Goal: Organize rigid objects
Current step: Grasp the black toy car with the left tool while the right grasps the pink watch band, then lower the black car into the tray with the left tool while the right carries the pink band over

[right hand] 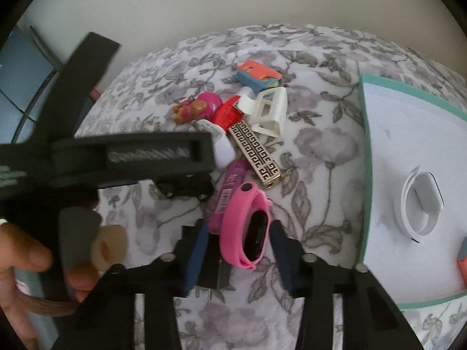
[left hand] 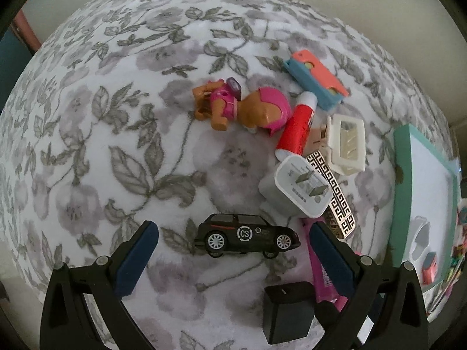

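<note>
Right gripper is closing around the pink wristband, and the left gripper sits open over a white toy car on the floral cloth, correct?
Not quite: the toy car is black, not white, as the left wrist view shows between the open left gripper. The rest holds: the right gripper brackets the pink wristband on the floral cloth.

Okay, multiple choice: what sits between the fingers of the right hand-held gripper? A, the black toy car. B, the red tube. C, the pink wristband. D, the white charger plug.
C: in the right wrist view the pink wristband lies between the fingers of the right hand-held gripper, while the black toy car lies in front of the open left hand-held gripper.
</note>
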`<state>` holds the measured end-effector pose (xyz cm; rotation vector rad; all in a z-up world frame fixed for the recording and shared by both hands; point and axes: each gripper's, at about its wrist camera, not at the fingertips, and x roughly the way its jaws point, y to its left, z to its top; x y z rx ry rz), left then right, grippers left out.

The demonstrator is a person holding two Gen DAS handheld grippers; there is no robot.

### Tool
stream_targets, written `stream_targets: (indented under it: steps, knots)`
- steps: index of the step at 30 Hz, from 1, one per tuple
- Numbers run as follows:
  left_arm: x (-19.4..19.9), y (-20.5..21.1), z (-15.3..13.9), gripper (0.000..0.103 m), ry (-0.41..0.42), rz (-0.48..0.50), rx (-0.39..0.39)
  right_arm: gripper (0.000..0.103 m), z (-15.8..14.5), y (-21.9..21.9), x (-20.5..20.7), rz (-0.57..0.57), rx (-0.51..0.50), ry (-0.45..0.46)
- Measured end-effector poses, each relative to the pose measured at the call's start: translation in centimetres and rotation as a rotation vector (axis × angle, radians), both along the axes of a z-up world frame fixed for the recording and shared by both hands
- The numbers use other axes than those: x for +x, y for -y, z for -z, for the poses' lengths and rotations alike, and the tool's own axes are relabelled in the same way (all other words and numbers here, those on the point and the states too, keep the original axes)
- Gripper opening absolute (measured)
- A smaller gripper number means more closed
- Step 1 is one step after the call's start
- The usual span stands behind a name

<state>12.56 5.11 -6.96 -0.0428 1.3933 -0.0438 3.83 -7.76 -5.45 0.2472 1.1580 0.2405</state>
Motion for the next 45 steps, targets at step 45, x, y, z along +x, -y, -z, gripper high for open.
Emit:
stream_targets:
  steps: [45]
  knots:
    - [-0.9,2.4,-7.7,0.077,0.211,0.078,-0.134,0.016,-4.4,8.6,-1.0,0.328,0.008,0.151]
